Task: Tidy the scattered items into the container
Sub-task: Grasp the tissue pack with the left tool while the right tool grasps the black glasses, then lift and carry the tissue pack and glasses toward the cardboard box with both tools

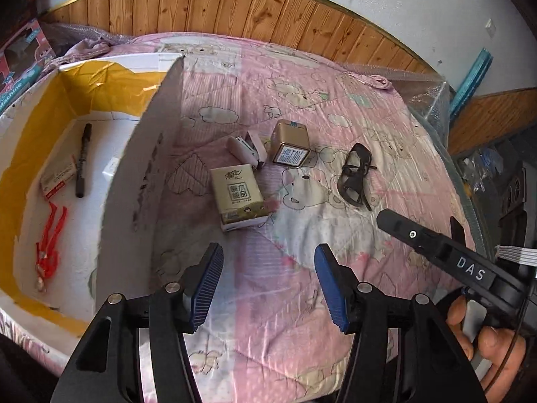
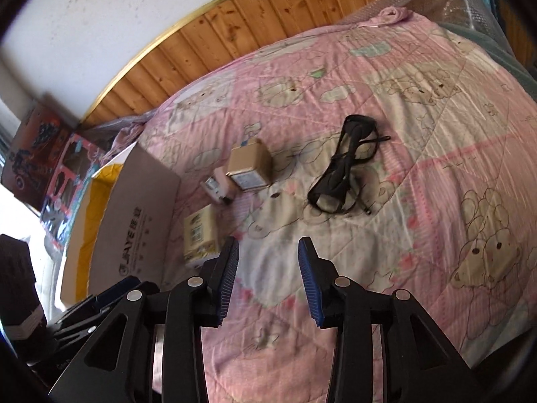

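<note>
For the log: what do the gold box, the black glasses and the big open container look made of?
Gold box: probably tin or coated card; satin metallic sheen, printed label on one face. Black glasses: likely plastic, thin dark glossy frame. Container: cardboard, matte flap with printed lettering, yellow tape along its edges.

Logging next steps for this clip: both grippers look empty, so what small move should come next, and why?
Probably ease the open left gripper forward and down onto the tissue pack. It lies on the quilt straight ahead of that gripper, nearest the box, while the right gripper faces the glasses.
</note>
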`<state>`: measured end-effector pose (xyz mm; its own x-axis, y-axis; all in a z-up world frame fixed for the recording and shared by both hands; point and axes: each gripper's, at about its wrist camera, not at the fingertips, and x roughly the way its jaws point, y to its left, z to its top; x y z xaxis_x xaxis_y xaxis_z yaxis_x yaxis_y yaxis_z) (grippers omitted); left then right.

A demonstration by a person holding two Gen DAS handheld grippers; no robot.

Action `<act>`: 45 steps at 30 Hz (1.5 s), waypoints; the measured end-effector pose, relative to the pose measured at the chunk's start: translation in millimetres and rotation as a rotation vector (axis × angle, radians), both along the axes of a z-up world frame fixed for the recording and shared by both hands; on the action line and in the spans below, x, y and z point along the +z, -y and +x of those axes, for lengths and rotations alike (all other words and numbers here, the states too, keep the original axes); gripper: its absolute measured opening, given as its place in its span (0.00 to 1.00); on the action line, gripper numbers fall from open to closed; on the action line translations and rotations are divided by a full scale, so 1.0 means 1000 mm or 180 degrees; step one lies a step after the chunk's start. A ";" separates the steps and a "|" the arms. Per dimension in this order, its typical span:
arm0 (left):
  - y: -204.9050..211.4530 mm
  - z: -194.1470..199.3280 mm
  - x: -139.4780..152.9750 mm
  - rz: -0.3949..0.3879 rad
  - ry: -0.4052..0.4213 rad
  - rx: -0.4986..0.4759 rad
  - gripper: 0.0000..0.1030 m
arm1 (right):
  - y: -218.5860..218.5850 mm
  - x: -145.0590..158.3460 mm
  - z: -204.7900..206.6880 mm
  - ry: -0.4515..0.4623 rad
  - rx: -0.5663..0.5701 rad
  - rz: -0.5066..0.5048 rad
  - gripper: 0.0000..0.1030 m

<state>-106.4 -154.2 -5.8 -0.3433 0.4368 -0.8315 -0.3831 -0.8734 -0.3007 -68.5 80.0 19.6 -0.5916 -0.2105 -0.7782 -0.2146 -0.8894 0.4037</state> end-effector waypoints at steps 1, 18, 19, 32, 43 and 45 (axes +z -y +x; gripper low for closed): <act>-0.005 -0.009 -0.007 -0.0086 0.0014 0.0022 0.56 | -0.009 -0.004 -0.011 0.0033 -0.0069 0.0001 0.42; -0.045 -0.088 -0.090 -0.0624 0.0149 0.0270 0.58 | -0.052 -0.085 -0.120 0.0421 -0.0180 0.0568 0.33; -0.048 -0.088 -0.090 -0.0688 0.0110 0.0237 0.52 | -0.052 -0.083 -0.118 0.0407 -0.0178 0.0538 0.32; -0.042 -0.050 -0.058 -0.0584 -0.0043 0.0150 0.50 | -0.035 -0.054 -0.078 0.0251 -0.0091 0.0210 0.12; -0.019 -0.005 -0.032 -0.0375 -0.0027 0.0167 0.50 | -0.017 -0.046 -0.031 0.0210 -0.0039 -0.0041 0.12; -0.018 0.000 -0.030 -0.0359 -0.0018 0.0163 0.50 | -0.011 -0.044 -0.025 0.0200 0.0005 -0.0036 0.11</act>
